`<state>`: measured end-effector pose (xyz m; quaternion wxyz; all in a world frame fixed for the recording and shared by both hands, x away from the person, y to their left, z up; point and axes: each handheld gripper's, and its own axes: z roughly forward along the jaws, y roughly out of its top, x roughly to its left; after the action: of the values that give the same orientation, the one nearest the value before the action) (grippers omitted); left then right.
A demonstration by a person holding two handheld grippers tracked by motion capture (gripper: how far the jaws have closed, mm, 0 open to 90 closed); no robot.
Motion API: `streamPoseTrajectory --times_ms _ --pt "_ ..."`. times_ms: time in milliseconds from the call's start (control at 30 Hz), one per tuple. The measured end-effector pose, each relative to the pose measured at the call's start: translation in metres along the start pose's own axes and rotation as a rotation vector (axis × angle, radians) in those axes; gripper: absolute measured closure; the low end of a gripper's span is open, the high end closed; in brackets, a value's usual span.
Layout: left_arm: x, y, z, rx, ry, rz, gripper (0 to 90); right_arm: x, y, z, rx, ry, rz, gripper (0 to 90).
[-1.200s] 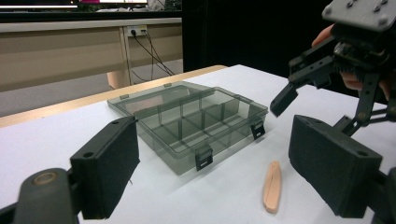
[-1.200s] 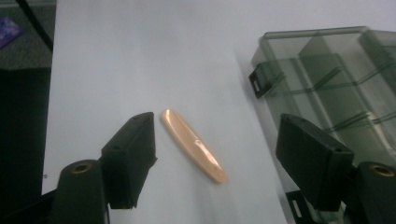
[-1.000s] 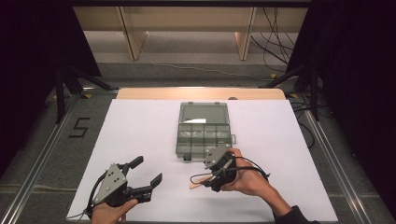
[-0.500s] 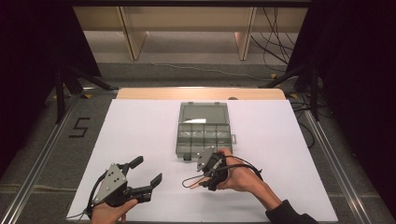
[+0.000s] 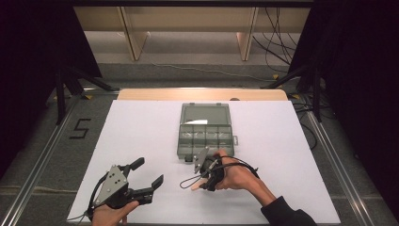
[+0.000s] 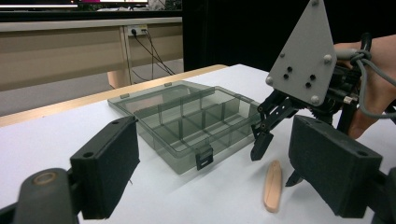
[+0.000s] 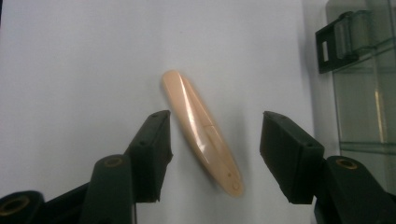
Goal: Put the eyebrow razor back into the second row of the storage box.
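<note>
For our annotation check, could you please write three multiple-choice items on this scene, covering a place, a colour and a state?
1. Where does the peach-coloured stick lie?
A. in the compartment box
B. on the white table, between the right gripper jaws
C. on the floor

2. What colour is the compartment box?
A. red
B. translucent grey
C. yellow

3. How is the left gripper?
A. open, holding nothing
B. shut on the stick
C. shut on the box latch

Key: 1 B, the right gripper view shows it on the table, jaws either side. 2 B, see-through grey walls. 3 A, jaws apart, nothing between.
</note>
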<state>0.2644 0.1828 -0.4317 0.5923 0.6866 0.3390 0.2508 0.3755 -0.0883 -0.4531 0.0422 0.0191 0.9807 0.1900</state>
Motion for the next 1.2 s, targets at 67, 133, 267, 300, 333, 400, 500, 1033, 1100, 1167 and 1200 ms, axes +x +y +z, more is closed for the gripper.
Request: streamPoseTrajectory --times_ms 67,133,267,300,333,400,500,1033,1100,1167,1200 --pt "0.0 0.0 0.0 0.0 -0.001 0.001 16.0 -0.001 0.001 0.001 0.001 0.008 -0.008 45.6" --pt "0.001 0.0 0.001 -0.012 -0.006 0.001 16.0 -0.001 0.002 0.003 0.009 0.014 -0.011 46.9" --pt "0.0 0.0 0.0 -0.001 0.001 0.001 16.0 -0.001 0.002 0.007 0.028 0.029 0.012 49.1" --pt "0.0 0.0 0.0 -0.001 0.0 0.002 16.0 -0.003 0.002 0.008 0.029 0.032 -0.01 50.0" --pt "0.0 0.0 0.0 -0.001 0.0 0.002 16.0 -0.003 0.002 0.008 0.029 0.032 -0.01 50.0" --pt "0.0 0.0 0.0 -0.003 0.001 0.0 16.1 -0.004 0.002 0.011 0.034 0.047 -0.009 53.3" --pt "0.0 0.0 0.0 -0.002 0.0 0.0 16.0 -0.004 0.002 0.012 0.038 0.055 -0.005 54.4" --pt "-0.001 0.001 -0.001 -0.009 0.001 0.001 16.0 -0.001 0.001 0.01 0.066 0.082 0.047 74.0" --pt "0.0 0.001 -0.001 -0.008 0.0 0.002 16.0 0.0 0.001 0.01 0.068 0.082 0.053 74.1" --pt "0.0 0.001 -0.001 -0.011 0.001 -0.002 16.0 0.0 0.001 0.01 0.069 0.081 0.059 74.2" --pt "0.0 0.001 -0.001 -0.011 0.0 -0.002 16.0 0.0 0.001 0.01 0.071 0.08 0.06 74.2"
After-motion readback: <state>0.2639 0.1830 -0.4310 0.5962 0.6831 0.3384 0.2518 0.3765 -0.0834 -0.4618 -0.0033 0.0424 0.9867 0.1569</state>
